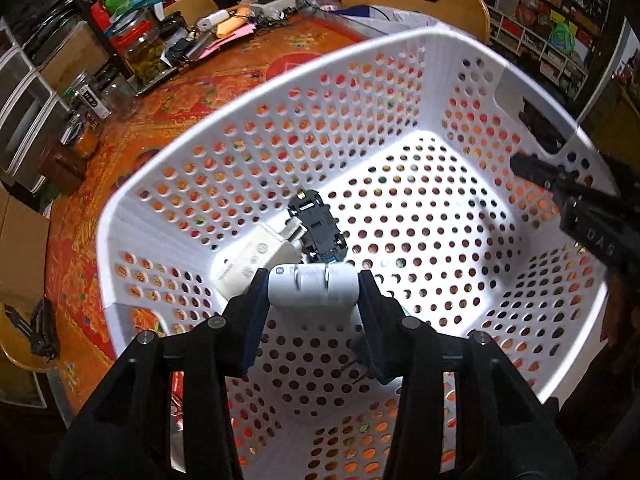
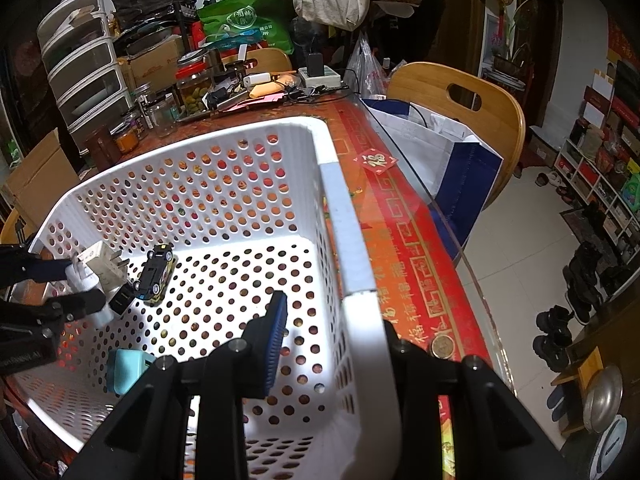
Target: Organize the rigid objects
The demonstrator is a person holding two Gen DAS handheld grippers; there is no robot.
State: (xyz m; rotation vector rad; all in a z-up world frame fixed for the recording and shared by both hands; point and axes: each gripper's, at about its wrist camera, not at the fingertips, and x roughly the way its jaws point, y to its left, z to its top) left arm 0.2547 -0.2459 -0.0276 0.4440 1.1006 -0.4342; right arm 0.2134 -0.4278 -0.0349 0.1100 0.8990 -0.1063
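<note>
My left gripper [image 1: 313,290] is shut on a white cylinder-shaped device [image 1: 313,285] and holds it inside the white perforated basket [image 1: 256,80], above its floor. It also shows in the right wrist view [image 2: 86,290]. On the basket floor lie a white plug adapter [image 1: 252,256], an overturned toy car [image 1: 318,226] and, in the right wrist view, a teal charger [image 2: 126,370]. My right gripper [image 2: 332,336] straddles the basket's right wall [image 2: 344,220], one finger [image 2: 276,336] inside, the other hidden outside; whether it clamps the wall is unclear.
The basket stands on a red and orange patterned table [image 2: 404,240] with a glass edge. Jars [image 1: 146,52], chargers and papers crowd the far side. Wooden chairs [image 2: 460,100] and a white and blue bag [image 2: 440,148] stand beyond the table.
</note>
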